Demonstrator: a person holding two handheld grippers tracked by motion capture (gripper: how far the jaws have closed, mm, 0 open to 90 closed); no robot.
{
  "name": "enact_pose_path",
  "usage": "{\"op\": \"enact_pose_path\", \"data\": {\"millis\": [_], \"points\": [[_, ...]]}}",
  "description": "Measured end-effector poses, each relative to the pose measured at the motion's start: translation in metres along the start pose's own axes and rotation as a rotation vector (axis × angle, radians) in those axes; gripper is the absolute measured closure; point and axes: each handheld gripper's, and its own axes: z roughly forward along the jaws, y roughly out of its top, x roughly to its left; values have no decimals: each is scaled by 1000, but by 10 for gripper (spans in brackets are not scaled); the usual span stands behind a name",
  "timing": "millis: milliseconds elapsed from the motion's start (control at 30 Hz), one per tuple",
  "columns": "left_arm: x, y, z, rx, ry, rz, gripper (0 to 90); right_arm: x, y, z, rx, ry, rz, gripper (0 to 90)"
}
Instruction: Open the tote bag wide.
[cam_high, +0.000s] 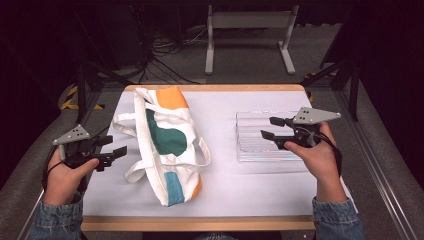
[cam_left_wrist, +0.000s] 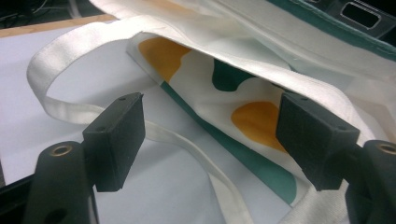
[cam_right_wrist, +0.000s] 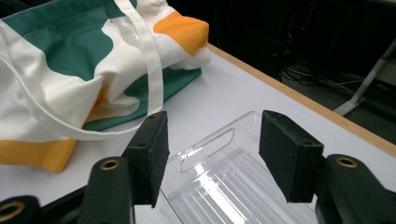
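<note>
The cloth bag (cam_high: 167, 145) lies in the middle of the table (cam_high: 225, 200), its long axis running from far to near. My left fingers (cam_high: 114, 148) are nearer to it, wide open and empty, just left of its soft strap (cam_left_wrist: 70, 112). My right fingers (cam_high: 270, 128), also open and empty, hover over the clear ribbed plastic tray (cam_high: 260, 142).

Lab: floor cables (cam_high: 165, 55), hazard tape (cam_high: 70, 97), dark surrounds.
</note>
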Motion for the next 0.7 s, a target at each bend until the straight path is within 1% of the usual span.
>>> {"op": "enact_pose_path", "data": {"millis": [133, 167, 300, 433, 500, 600, 700], "points": [[-2, 1, 1, 3, 6, 8, 229, 4, 2, 3, -5, 7, 6, 421], [-3, 2, 0, 5, -1, 1, 228, 4, 2, 3, -6, 10, 9, 421], [-4, 3, -1, 9, -8, 0, 228, 7, 5, 6, -18, 31, 26, 417], [-5, 4, -3, -1, -17, -5, 228, 17, 11, 14, -16, 70, 10, 412], [-6, 4, -3, 3, -23, 4, 224, 23, 14, 18, -13, 86, 1, 410], [-7, 5, -3, -7, -21, -13, 216, 31, 19, 28, -12, 119, -16, 408], [-8, 5, -3, -8, -22, -17, 213, 42, 24, 42, -4, 166, -35, 403]]}}
